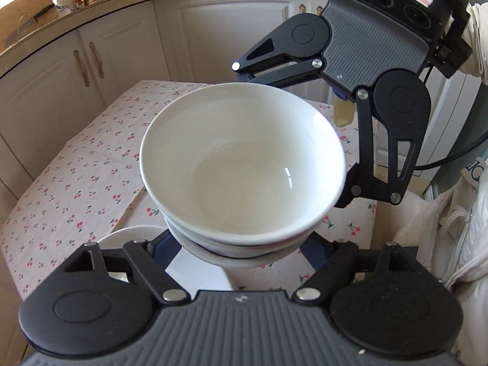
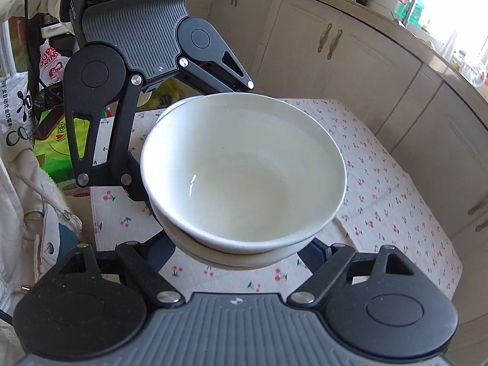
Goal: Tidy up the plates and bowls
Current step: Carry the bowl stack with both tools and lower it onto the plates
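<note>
Risk of slipping: stacked glossy white ceramic bowls (image 1: 244,170) squeezed between left tongs (image 1: 241,253) and right tongs (image 2: 244,256), above cherry-print desk (image 1: 76,183); tongs spread wide against bowl walls.

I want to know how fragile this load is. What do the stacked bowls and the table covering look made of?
Stacked bowls: probably glazed white ceramic or porcelain, judging by the glossy highlights and thick smooth rims. Tablecloth: matte printed fabric, with cherry pattern and visible fold creases.
</note>
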A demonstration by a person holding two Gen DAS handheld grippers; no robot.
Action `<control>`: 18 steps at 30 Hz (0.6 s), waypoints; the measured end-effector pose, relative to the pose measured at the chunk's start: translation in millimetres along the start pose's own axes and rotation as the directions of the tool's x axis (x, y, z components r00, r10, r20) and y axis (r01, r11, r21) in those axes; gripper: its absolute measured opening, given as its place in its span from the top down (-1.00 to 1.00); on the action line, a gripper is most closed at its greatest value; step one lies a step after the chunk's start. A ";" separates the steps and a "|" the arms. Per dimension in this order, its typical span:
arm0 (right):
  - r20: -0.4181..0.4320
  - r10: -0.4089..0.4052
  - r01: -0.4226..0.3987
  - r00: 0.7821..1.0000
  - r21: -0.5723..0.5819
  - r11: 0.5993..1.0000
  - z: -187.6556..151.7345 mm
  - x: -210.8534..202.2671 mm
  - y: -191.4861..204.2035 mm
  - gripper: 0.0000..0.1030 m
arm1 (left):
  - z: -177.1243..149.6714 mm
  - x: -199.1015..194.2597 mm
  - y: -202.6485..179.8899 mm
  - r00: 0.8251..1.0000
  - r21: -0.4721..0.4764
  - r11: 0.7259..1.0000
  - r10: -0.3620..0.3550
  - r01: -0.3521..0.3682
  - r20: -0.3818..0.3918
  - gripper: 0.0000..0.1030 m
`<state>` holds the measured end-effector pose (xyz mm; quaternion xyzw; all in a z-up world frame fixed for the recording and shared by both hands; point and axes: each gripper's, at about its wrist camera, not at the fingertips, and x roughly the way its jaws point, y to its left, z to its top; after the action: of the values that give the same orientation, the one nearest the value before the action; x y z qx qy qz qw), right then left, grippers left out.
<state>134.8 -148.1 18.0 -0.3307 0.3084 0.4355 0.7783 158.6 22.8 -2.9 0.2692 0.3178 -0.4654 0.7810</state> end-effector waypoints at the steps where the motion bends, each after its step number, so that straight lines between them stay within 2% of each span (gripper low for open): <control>1: 0.006 0.004 -0.004 1.000 -0.015 1.000 6.3 5.4 -1.5 -0.73 | -5.0 -5.1 2.8 1.000 -0.009 1.000 0.018 -0.018 0.000 -0.61; 10: 0.010 0.056 -0.054 0.998 -0.130 0.990 56.0 56.1 -5.8 -0.73 | -41.3 -28.1 29.5 0.992 -0.096 0.988 0.121 -0.123 -0.028 -0.61; 18: -0.017 0.100 -0.102 0.995 -0.154 0.983 80.0 99.1 -14.4 -0.73 | -58.8 -29.6 41.9 0.988 -0.144 0.979 0.140 -0.147 -0.060 -0.61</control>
<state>205.5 -44.2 -7.3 -0.3762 0.2937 0.4956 0.7257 171.1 99.0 -14.0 0.2444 0.3505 -0.3761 0.8222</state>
